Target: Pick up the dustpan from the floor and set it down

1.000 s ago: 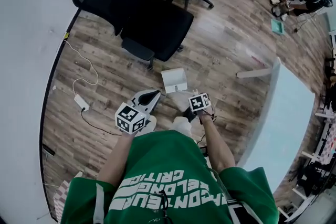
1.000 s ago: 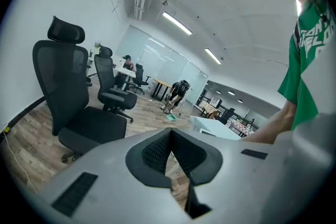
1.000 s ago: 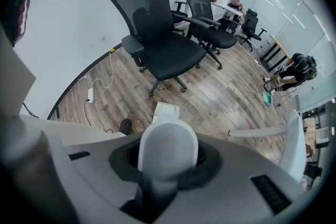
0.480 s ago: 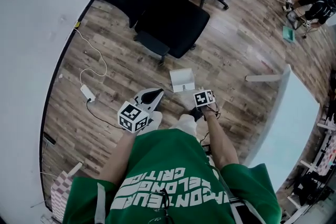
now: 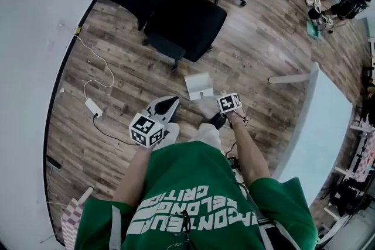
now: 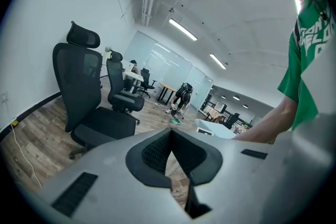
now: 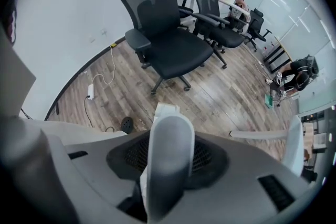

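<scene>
Wood floor (image 5: pixel 263 50); dustpan (image 5: pixel 198 86) handle between opening right tongs (image 7: pixel 168 165)

Floor (image 5: pixel 258 61): wood-look planks, brown-grey grain, low satin sheen. Office chair (image 5: pixel 184 23): black, matt cloth seat, mesh back, hard plastic arms. Dustpan (image 5: pixel 198 86): pale smooth plastic, slight gloss on the handle. Left tongs (image 6: pixel 170 132): matt grey plastic shells, black finely ribbed pads. Shirt (image 5: pixel 193 196): green cloth, matt, white print. Wall (image 5: pixel 29 38): smooth, white, matt.
</scene>
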### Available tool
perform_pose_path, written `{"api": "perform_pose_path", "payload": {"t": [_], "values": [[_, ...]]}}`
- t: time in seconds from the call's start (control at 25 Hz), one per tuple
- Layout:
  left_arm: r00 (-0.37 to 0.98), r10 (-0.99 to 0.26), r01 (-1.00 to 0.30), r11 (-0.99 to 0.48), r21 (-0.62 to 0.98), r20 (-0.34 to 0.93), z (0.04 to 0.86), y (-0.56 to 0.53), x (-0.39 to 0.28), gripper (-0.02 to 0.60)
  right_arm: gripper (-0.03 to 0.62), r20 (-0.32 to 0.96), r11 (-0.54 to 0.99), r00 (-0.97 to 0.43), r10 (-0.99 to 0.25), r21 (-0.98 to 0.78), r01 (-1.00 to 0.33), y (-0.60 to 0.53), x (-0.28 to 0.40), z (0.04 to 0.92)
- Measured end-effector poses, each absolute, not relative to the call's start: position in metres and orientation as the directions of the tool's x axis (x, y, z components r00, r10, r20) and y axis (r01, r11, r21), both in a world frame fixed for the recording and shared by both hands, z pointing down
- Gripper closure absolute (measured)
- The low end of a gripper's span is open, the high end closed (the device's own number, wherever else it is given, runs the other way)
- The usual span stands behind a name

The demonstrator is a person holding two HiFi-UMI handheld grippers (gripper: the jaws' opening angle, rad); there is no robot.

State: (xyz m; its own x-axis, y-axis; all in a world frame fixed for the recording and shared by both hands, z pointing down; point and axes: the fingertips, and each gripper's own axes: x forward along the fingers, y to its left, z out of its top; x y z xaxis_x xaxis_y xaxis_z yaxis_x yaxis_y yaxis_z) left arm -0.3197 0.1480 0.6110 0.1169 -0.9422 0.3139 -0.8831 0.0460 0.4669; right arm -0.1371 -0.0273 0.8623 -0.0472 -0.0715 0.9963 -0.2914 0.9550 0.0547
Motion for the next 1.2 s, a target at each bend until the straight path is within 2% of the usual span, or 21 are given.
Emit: {"api": "perform_pose_path", "payload": {"t": [0.28,0.56,0.72,0.96,1.2], "values": [[0.154,-0.947,-0.878,0.000,0.478,0.282,0.610,0.167,-0.327,0.580,0.441,0.971,0.932,-0.147,-0.190,0.131,-0.337,-0.020,-0.143,0.797],[0.309,-0.921,-0.841,-0.148,0.520,0.238,0.610,0.165,-0.314,0.580,0.442,0.806,0.841,-0.358,-0.472,0.289,-0.458,-0.003,-0.134,0.679],[0.356,-0.902,-0.846,-0.200,0.495,0.244,0.603,0.151,-0.301,0.580,0.508,0.698,0.784,-0.434,-0.569,0.303,-0.541,0.012,-0.118,0.627],[0.410,-0.878,-0.852,-0.272,0.448,0.246,0.588,0.142,-0.234,0.580,0.585,0.619,0.763,-0.527,-0.582,0.192,-0.618,0.032,-0.074,0.587],[0.441,-0.867,-0.846,-0.314,0.432,0.234,0.571,0.139,-0.155,0.580,0.586,0.560,0.788,-0.634,-0.533,0.055,-0.613,0.057,-0.021,0.564]]}}
